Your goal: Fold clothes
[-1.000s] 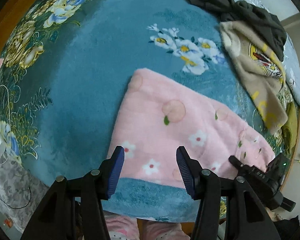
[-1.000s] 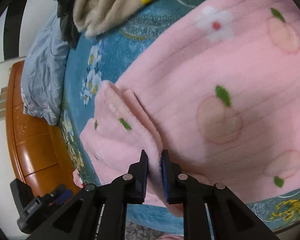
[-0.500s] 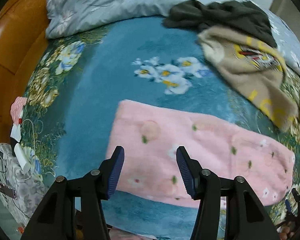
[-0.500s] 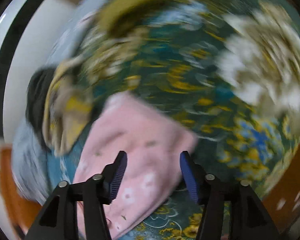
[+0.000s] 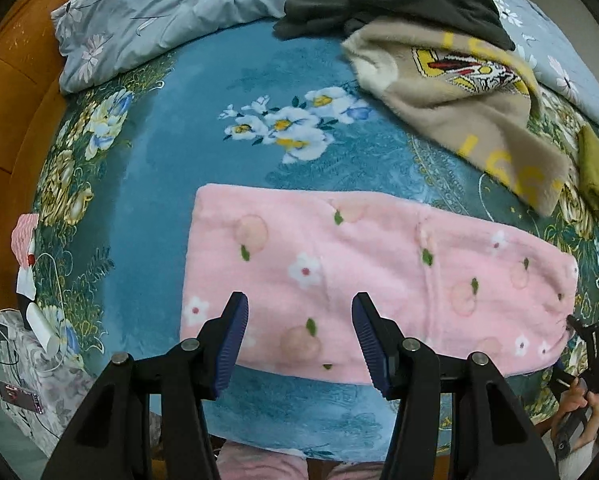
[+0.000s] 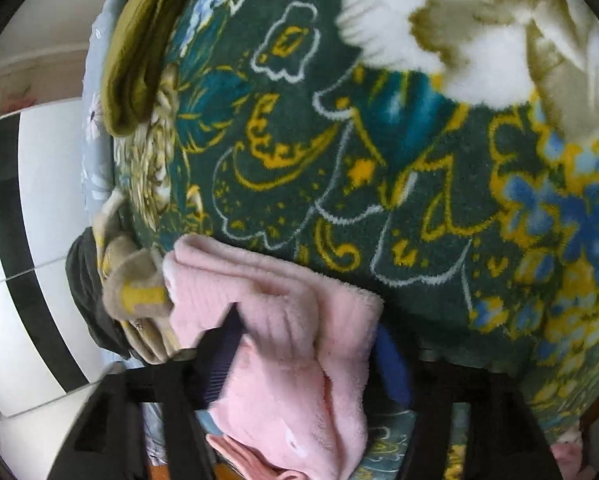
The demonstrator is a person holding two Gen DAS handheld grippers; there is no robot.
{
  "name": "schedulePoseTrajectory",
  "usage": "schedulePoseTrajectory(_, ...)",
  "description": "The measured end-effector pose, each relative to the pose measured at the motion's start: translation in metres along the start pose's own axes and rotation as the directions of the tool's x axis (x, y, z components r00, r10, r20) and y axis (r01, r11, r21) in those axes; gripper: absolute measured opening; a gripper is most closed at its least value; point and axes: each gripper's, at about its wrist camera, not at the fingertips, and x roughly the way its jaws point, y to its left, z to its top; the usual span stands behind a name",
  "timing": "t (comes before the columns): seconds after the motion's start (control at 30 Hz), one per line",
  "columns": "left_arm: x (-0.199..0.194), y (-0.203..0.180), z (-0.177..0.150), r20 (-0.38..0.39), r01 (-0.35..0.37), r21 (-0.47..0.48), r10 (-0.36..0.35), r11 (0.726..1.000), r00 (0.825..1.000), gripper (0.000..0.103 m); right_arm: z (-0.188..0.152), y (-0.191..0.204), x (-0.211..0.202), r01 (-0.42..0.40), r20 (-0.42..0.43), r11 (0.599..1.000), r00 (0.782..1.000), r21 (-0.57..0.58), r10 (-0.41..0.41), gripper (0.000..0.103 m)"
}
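A pink fleece garment [image 5: 359, 264] with peach and flower prints lies folded into a long strip across the blue floral blanket [image 5: 179, 152]. My left gripper [image 5: 299, 332] points down over the strip's near edge toward its left half, open, with nothing pinched. My right gripper [image 6: 307, 356] is at the strip's right end, and the bunched pink garment [image 6: 283, 320] lies between its blue fingers [image 6: 393, 364]. Its jaws are closing but still stand wide around the cloth. In the left wrist view a hand [image 5: 579, 404] holds that gripper at the far right.
A beige sweater [image 5: 471, 120] and a dark garment [image 5: 399, 0] lie at the back right, with an olive garment [image 6: 139, 60] beside them. A grey-blue duvet [image 5: 171, 12] is bunched at the back. The wooden bed frame [image 5: 3, 120] and cables with a phone [image 5: 19, 394] are at the left.
My right gripper let go of the pink fold, opened and swung to the garment's right end. My left gripper drew back and tilted, bringing the whole pink strip into view.
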Motion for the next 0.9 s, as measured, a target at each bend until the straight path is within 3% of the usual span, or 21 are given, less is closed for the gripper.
schedulePoseTrajectory(0.03,0.0,0.006,0.0,-0.001,0.002,-0.009,-0.002,1.0,1.0,0.055,0.0,0.003,-0.002,0.003,0.005,1.0,1.0,-0.003,-0.003,0.04)
schedulePoseTrajectory(0.1,0.003,0.018,0.0,-0.007,0.008,-0.032,-0.008,0.999,1.0,0.055,-0.004,0.017,-0.011,-0.002,0.021,0.999,1.0,-0.045,0.003,0.033)
schedulePoseTrajectory(0.23,0.012,0.048,-0.001,-0.028,0.024,-0.085,-0.027,0.996,0.999,0.055,-0.025,0.059,-0.03,-0.069,0.052,0.983,0.995,-0.173,0.079,0.031)
schedulePoseTrajectory(0.37,0.02,0.082,0.002,-0.031,0.055,-0.123,-0.059,0.991,0.998,0.055,-0.072,0.122,-0.055,-0.139,0.041,0.921,0.985,-0.365,0.165,0.031)
schedulePoseTrajectory(0.47,0.026,0.108,0.006,-0.03,0.08,-0.146,-0.085,0.986,0.996,0.055,-0.121,0.174,-0.064,-0.189,-0.015,0.835,0.977,-0.517,0.212,0.031)
schedulePoseTrajectory(0.63,0.039,0.162,0.008,-0.037,0.125,-0.237,-0.137,0.963,0.99,0.055,-0.22,0.256,-0.058,-0.267,-0.145,0.639,0.961,-0.722,0.237,0.031)
schedulePoseTrajectory(0.77,0.049,0.201,0.007,-0.028,0.152,-0.311,-0.169,0.938,0.985,0.055,-0.312,0.296,-0.013,-0.285,-0.251,0.467,0.958,-0.837,0.135,0.031)
schedulePoseTrajectory(0.83,0.055,0.223,0.006,-0.023,0.165,-0.346,-0.185,0.923,0.983,0.055,-0.351,0.301,0.021,-0.321,-0.323,0.438,0.944,-0.84,0.072,0.031)
schedulePoseTrajectory(0.9,0.061,0.241,0.003,-0.023,0.174,-0.371,-0.196,0.912,0.98,0.055,-0.396,0.297,0.057,-0.319,-0.353,0.38,0.935,-0.868,-0.021,0.031)
